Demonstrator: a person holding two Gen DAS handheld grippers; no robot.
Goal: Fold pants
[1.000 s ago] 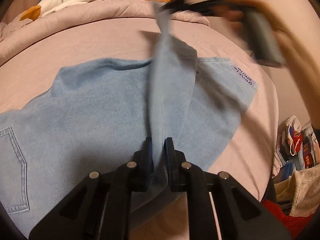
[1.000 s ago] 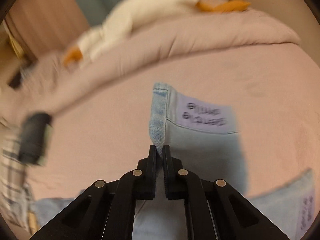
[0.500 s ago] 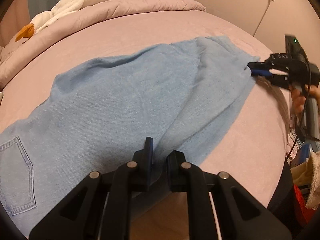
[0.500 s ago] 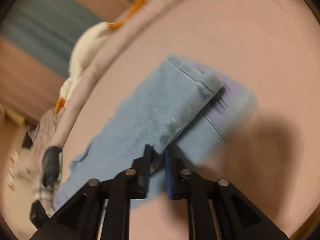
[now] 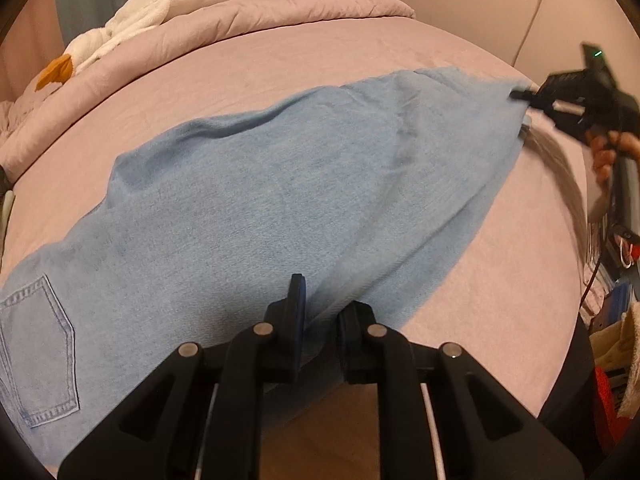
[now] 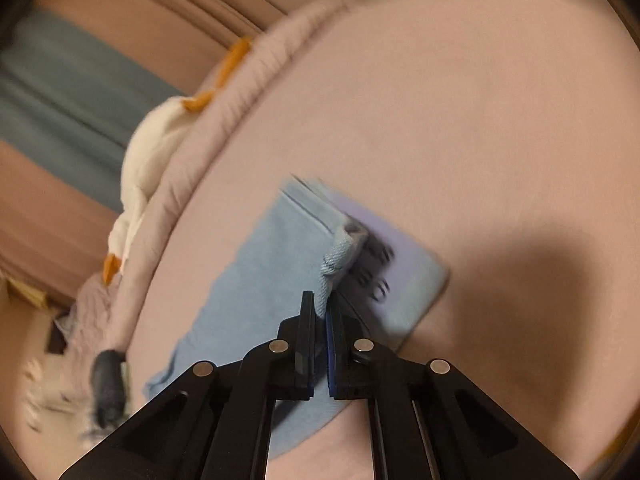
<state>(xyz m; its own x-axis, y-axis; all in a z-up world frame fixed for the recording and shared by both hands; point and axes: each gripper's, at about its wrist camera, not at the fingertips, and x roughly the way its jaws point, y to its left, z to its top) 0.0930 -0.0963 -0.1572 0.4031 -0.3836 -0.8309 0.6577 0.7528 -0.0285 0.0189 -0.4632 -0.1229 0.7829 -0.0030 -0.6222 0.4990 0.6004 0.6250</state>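
Observation:
Light blue denim pants [image 5: 280, 184] lie spread across the pink bed [image 5: 320, 64], with a back pocket [image 5: 38, 352] at the near left. My left gripper [image 5: 324, 300] holds a fold of the denim at the bed's near edge; its jaws are opening slightly, with cloth filling the gap. At the far right my right gripper [image 5: 520, 94], held by a hand [image 5: 604, 152], pinches the leg's hem. In the right wrist view this gripper [image 6: 319, 306] is closing on the rolled hem of the pants [image 6: 272, 264], just over a purple label [image 6: 400, 256].
A white plush goose [image 5: 172, 4] and a rolled pink quilt [image 5: 240, 20] lie along the bed's far side. A cable [image 5: 528, 28] runs down the wall at the right. Clutter [image 5: 616, 320] sits on the floor past the bed's right edge.
The right gripper swung the pant leg from above the middle out to the right and down onto the bed, so the leg now lies flat. The left fingers stand a little wider.

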